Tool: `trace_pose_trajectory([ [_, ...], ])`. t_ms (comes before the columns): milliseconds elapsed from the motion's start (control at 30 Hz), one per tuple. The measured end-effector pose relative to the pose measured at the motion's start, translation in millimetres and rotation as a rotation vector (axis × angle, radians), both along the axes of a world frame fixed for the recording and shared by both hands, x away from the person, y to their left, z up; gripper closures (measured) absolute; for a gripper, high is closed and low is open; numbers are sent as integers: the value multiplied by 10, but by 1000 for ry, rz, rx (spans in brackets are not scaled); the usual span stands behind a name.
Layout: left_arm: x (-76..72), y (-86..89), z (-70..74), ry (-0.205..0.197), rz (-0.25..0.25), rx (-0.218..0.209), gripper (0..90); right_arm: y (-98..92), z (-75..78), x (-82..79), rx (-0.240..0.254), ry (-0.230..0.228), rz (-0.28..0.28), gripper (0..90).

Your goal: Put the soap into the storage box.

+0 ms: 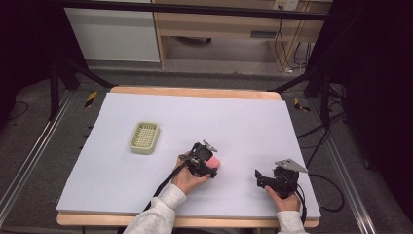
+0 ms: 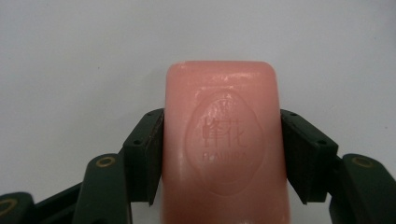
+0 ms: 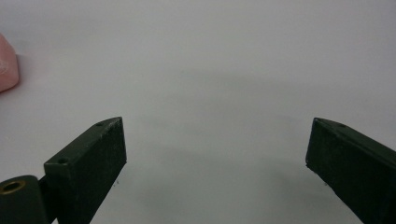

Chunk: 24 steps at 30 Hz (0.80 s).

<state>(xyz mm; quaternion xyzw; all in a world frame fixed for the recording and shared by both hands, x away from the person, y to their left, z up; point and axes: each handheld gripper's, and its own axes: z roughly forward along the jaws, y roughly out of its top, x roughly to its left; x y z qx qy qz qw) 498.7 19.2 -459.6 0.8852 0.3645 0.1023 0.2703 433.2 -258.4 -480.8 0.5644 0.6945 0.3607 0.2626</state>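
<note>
The soap bar (image 2: 224,144) sits clamped lengthwise in your left hand-held gripper (image 1: 203,161), right of the soap dish (image 1: 144,137) on the worktop (image 1: 243,122); your right hand-held gripper (image 1: 272,179) hangs released, farther off.

A wooden table (image 1: 195,92) carries a white sheet (image 1: 234,122) with a green soap tray (image 1: 144,137) on it.

The high view is looking down and forward over the whole white table (image 1: 146,195). The left gripper view is sitting very close behind the pink soap bar (image 2: 224,144) between its jaws. The right gripper view is facing bare tabletop, sharing that soap at its left edge.
</note>
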Motion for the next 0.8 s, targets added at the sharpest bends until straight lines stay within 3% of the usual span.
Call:
trace_pose_trajectory([
  [333,-41,79,109,-4,1,-19,372,-1,0,0,-1,-1,0,54],
  [800,-95,412,293,-35,36,-66,372,0,2,-2,-4,-5,-2,54],
])
